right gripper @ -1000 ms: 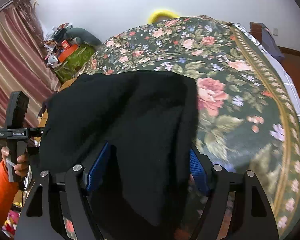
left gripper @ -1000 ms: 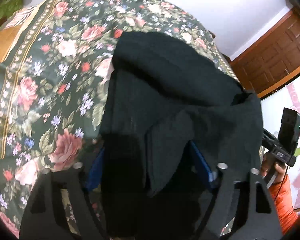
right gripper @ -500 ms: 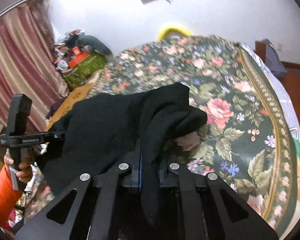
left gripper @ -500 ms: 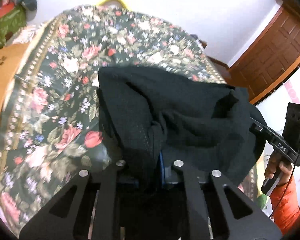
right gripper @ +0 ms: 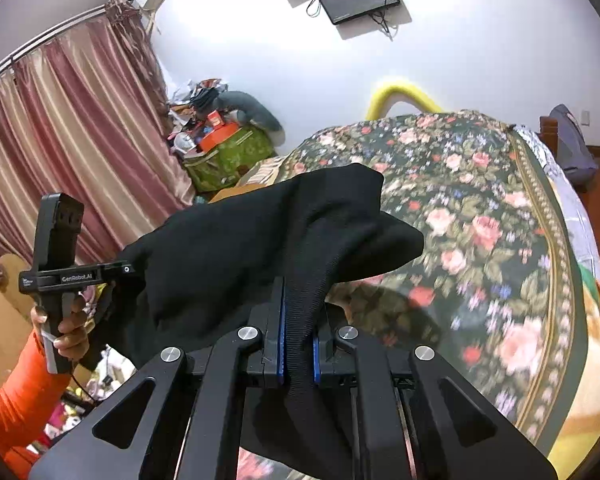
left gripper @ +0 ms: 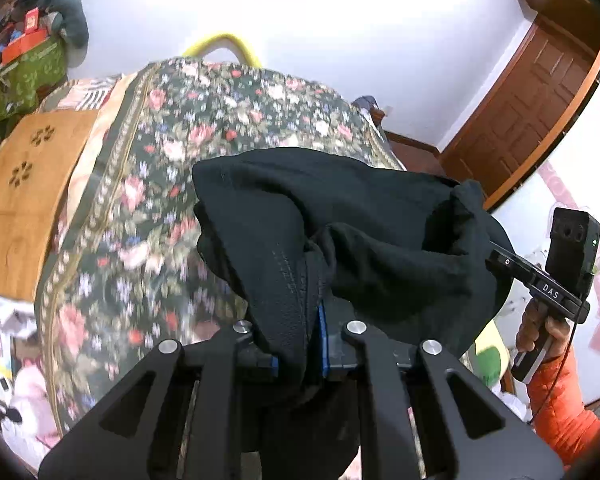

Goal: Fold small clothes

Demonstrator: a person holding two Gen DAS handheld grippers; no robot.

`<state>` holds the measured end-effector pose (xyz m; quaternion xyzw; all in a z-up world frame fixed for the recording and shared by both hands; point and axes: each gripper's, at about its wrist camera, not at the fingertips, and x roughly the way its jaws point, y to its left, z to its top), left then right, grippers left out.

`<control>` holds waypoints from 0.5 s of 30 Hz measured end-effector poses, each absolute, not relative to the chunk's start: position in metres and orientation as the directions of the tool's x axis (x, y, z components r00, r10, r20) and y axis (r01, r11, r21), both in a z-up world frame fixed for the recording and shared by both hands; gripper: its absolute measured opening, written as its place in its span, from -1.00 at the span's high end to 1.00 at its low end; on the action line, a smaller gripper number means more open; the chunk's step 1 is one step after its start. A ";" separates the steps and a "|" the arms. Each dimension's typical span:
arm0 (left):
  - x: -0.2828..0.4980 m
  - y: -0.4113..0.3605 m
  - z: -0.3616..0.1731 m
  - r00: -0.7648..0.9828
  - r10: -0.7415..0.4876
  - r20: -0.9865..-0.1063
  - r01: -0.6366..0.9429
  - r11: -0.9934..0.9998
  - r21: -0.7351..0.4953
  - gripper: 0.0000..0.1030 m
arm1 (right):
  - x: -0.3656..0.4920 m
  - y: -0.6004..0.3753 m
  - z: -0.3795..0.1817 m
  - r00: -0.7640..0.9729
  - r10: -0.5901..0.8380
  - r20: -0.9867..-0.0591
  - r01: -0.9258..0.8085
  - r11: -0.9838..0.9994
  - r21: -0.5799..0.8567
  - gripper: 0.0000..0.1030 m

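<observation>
A crumpled black knit garment (left gripper: 340,232) hangs bunched above the floral-covered bed (left gripper: 148,200), stretched between both grippers. The left gripper (left gripper: 300,344) and right gripper (right gripper: 298,344) each clamp nearly closed on its edge.

The left gripper (left gripper: 300,340) has its jaws clamped on a fold of the black garment (left gripper: 340,240), which hangs lifted above the bed (left gripper: 140,200) with its floral cover. The far end of the cloth runs to the right gripper (left gripper: 496,258), held at the right edge by a hand (left gripper: 540,328) in an orange sleeve. A wooden door (left gripper: 528,112) stands behind, and a yellow bar (left gripper: 224,40) rises beyond the bed.
</observation>
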<state>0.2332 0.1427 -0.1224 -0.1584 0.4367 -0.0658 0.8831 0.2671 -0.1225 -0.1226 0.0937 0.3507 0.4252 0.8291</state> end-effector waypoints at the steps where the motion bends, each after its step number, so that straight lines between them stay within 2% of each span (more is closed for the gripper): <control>1: 0.228 0.143 -0.128 0.598 -0.259 -0.758 -0.025 0.940 -0.341 0.74 | 0.261 -0.122 -0.127 0.384 0.769 -0.511 -0.636 0.622 0.457 0.84; 6: 0.213 0.144 -0.182 0.491 -0.292 -0.821 -0.061 0.928 -0.366 0.73 | 0.248 -0.120 -0.171 0.327 0.736 -0.592 -0.598 0.647 0.474 0.84; 9: 0.212 0.143 -0.214 0.441 -0.259 -0.859 -0.082 0.942 -0.326 0.66 | 0.249 -0.122 -0.199 0.309 0.709 -0.633 -0.566 0.672 0.477 0.83; 11: 0.210 0.146 -0.229 0.434 -0.228 -0.872 -0.096 0.950 -0.296 0.52 | 0.251 -0.128 -0.216 0.306 0.702 -0.643 -0.538 0.685 0.492 0.81; 13: 0.207 0.152 -0.236 0.444 -0.197 -0.874 -0.113 0.955 -0.273 0.24 | 0.254 -0.135 -0.228 0.305 0.693 -0.653 -0.512 0.698 0.501 0.78; 15: 0.201 0.159 -0.239 0.460 -0.165 -0.872 -0.127 0.960 -0.249 0.06 | 0.250 -0.139 -0.231 0.329 0.669 -0.666 -0.512 0.719 0.470 0.64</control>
